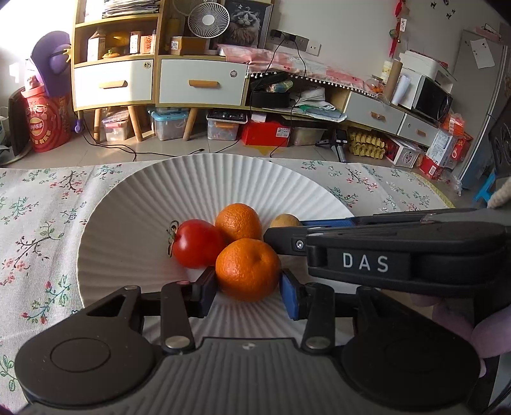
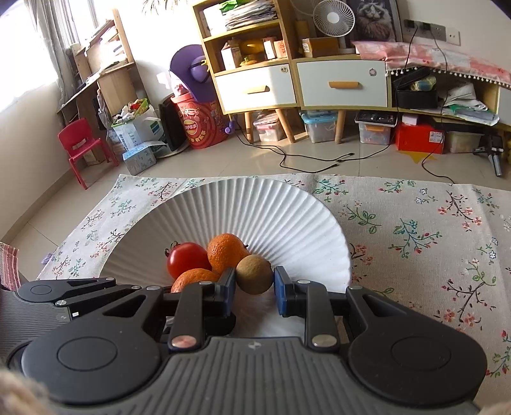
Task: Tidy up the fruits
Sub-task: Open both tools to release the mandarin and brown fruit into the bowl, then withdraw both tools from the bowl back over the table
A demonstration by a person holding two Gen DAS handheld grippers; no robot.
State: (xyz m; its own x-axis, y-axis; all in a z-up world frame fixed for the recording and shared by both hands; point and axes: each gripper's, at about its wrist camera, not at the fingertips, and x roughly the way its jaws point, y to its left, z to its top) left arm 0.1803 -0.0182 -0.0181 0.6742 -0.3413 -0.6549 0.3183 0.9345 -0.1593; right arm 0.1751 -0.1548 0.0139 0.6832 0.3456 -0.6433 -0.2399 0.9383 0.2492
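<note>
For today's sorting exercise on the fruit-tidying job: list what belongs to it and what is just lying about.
Job: white plate; tomato; near orange in left gripper; far orange; brown fruit in right gripper.
Lying about: fan; red chair; floral cloth.

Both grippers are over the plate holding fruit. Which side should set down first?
Probably left. The left gripper holds its orange low over bare plate, beside the tomato. The right gripper, shut on the brown fruit, reaches over the left one.
</note>
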